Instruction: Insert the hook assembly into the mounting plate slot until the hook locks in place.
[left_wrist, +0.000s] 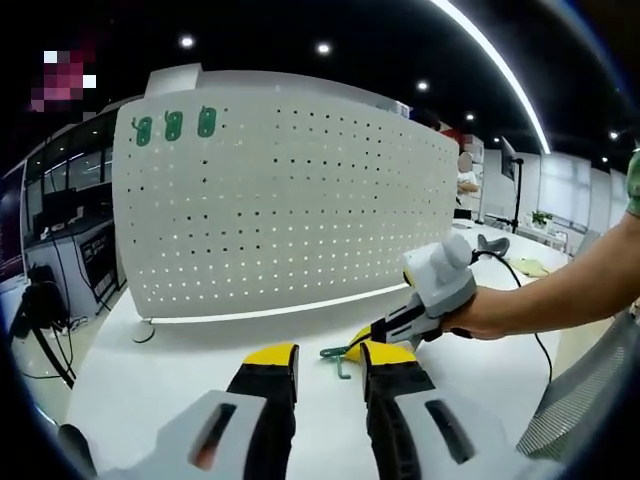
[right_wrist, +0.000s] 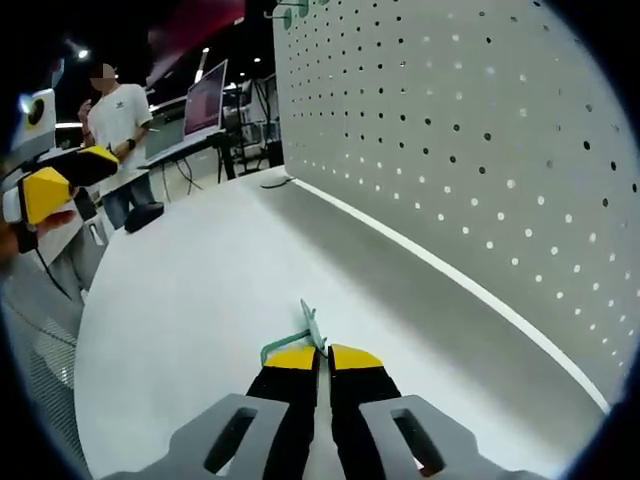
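White surface (left_wrist: 200, 370), matte, in an open office with ceiling spotlights and desks with monitors off to the sides. A tall white pegboard (left_wrist: 290, 200) stands upright on the surface ahead of the left tool (left_wrist: 330, 362), whose jaws are parted and hold nothing. Three green hooks (left_wrist: 173, 126) hang at the board's upper left corner.

Right tool (right_wrist: 322, 356): jaws clenched on a green hook (right_wrist: 312, 328). The hook lies low over the surface just past the tips; its long axis runs forward from the jaws, with a bent wire end off to their left. The pegboard rises to the tool's right, near but apart. A person (right_wrist: 118, 125) stands well beyond, left.
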